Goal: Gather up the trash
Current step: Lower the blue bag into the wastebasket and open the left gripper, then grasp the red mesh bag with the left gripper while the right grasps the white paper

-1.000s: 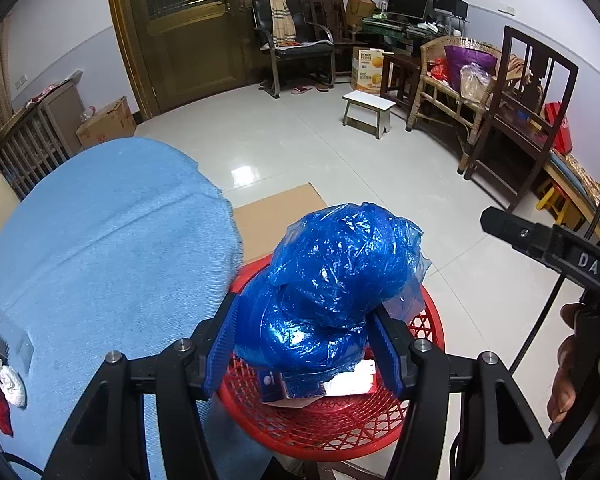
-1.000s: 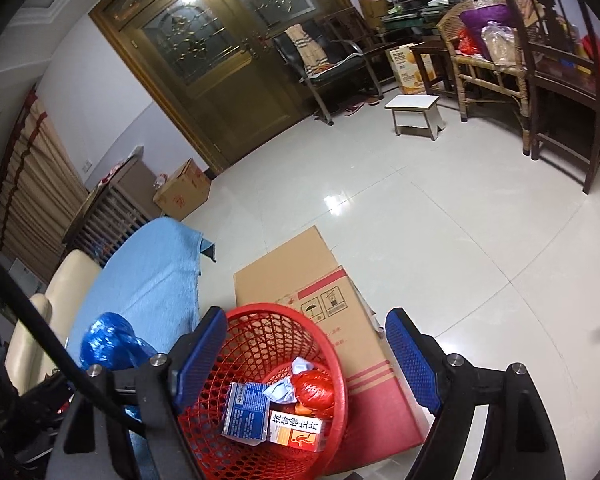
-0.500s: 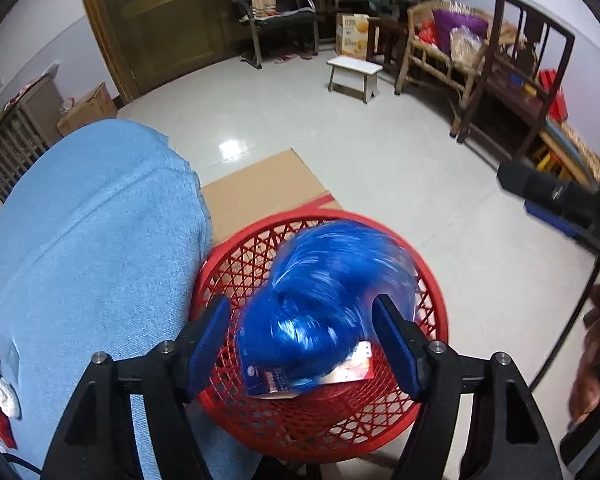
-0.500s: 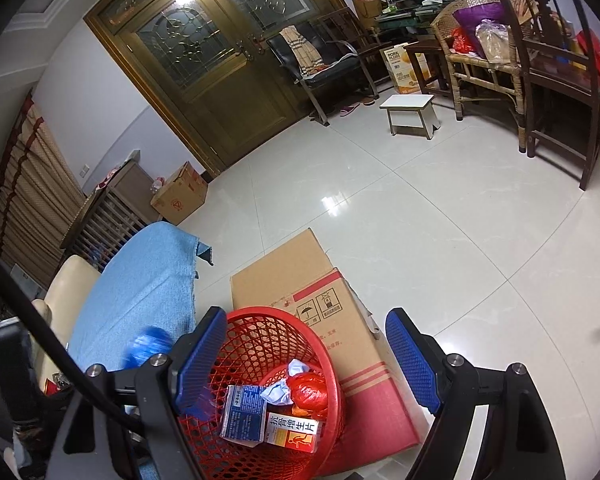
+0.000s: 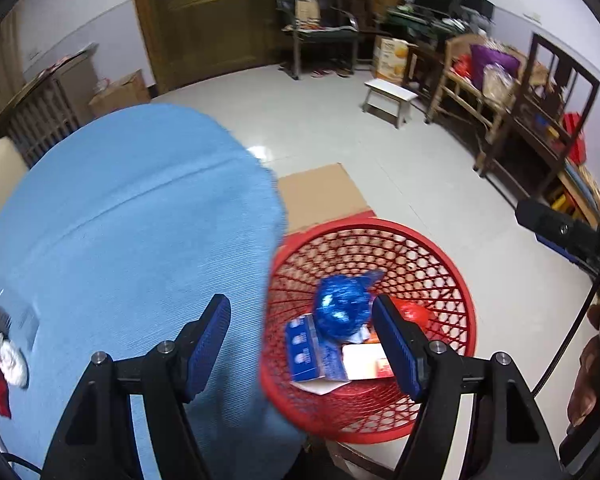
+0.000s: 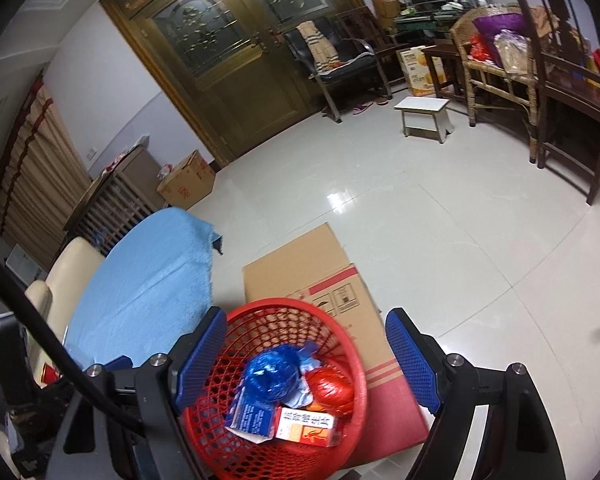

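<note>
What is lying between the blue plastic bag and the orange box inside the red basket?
In the right wrist view, a crumpled pale wrapper lies between the blue plastic bag and the orange box, inside the red basket.

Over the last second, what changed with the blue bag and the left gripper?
The left gripper opened and let go of the blue bag, which dropped into the red basket onto the cartons. Right gripper stayed open and empty; basket unmoved.

Bag (image 6: 272, 372) in basket (image 6: 356, 364), atop boxes (image 6: 284, 420); basket right of cloth (image 5: 132, 240).
</note>
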`<act>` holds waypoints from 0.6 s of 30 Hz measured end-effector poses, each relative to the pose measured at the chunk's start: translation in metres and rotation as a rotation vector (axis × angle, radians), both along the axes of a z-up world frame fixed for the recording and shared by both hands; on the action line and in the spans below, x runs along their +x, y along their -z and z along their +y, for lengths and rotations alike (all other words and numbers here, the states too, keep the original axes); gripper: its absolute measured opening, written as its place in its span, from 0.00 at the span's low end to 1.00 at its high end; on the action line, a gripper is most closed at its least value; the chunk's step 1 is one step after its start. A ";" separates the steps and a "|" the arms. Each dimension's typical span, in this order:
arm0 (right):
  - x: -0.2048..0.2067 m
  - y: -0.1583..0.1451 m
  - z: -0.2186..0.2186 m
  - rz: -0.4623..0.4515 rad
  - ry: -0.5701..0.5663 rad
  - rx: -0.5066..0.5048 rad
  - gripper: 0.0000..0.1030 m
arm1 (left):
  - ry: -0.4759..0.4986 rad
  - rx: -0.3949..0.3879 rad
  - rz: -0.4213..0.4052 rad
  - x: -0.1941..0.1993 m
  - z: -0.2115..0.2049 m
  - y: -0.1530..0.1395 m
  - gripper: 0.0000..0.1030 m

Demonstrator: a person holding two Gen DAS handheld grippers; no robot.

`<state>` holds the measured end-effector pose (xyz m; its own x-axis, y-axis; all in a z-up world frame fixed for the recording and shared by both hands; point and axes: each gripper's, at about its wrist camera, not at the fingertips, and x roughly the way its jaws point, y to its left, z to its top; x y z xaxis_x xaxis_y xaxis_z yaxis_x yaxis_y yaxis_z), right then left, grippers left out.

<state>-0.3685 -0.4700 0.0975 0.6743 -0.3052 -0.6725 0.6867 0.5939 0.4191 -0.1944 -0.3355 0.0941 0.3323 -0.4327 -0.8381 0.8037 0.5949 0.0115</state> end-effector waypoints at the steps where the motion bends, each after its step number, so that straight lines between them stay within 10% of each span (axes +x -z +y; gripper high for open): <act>1: 0.005 -0.001 0.004 0.003 -0.013 -0.003 0.82 | -0.015 -0.009 0.003 0.004 0.007 -0.001 0.72; 18: 0.108 -0.002 0.104 0.063 -0.277 -0.056 0.82 | -0.427 -0.124 -0.001 0.083 0.208 -0.005 0.72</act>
